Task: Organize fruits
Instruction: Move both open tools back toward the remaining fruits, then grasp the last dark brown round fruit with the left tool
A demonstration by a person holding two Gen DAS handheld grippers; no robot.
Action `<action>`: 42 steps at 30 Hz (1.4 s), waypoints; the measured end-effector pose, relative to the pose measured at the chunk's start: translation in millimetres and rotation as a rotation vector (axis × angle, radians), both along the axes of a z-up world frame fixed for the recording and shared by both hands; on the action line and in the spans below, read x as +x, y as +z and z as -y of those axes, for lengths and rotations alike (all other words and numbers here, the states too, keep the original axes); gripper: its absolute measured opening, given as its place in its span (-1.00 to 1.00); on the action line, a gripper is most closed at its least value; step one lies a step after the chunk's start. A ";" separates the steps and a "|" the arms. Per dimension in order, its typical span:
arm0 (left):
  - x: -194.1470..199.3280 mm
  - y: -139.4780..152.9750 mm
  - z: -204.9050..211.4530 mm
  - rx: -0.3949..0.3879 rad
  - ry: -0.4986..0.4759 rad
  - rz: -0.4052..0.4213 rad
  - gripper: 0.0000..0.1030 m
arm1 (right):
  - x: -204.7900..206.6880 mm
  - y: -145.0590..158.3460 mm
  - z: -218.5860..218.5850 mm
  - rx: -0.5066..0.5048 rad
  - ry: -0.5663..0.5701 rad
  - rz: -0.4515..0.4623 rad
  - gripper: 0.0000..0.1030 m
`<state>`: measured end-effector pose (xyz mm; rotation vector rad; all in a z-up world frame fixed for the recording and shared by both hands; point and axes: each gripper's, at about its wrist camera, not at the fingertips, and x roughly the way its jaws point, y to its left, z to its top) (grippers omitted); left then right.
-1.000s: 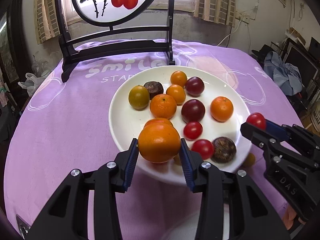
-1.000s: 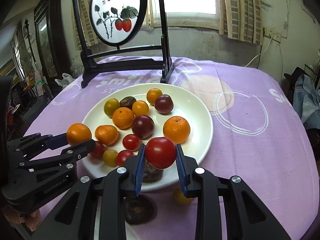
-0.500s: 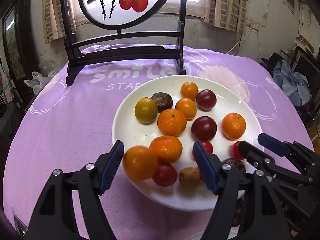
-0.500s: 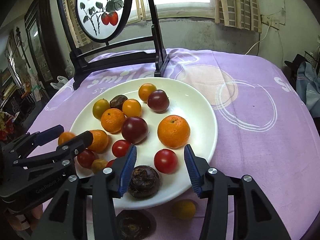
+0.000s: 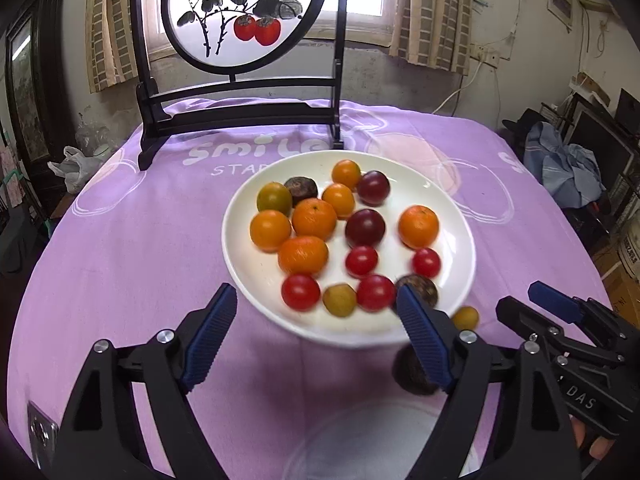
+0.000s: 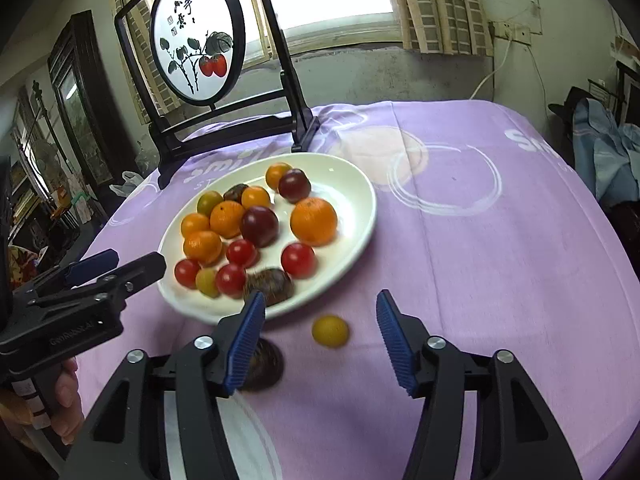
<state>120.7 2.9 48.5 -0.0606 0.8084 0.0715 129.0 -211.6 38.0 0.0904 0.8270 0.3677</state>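
Note:
A white plate on the purple tablecloth holds several oranges, red tomatoes, dark plums and brown fruits. A small yellow fruit and a dark brown fruit lie on the cloth just in front of the plate. My left gripper is open and empty at the plate's near edge. My right gripper is open and empty, with the yellow fruit between its fingers' line of sight.
A black wooden stand with a round painted screen stands behind the plate. A pale round shape lies near the table's front edge. Clothes are piled on furniture at the right.
Both grippers opened: the left let go of an orange and the right let go of a red tomato, both now on the plate. Both grippers have pulled back from the plate.

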 end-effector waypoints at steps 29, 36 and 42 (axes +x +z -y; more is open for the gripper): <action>-4.1 -70.6 77.5 0.054 -0.152 -0.168 -0.16 | -36.0 -22.2 43.9 0.033 -0.065 -0.068 0.38; -34.5 -49.2 44.5 0.015 -0.143 -0.133 -0.16 | -38.6 -29.6 30.3 -0.074 -0.045 -0.018 0.38; -50.6 -47.7 11.3 -0.032 -0.088 -0.107 -0.16 | -35.7 -44.8 12.2 -0.125 0.006 -0.058 0.38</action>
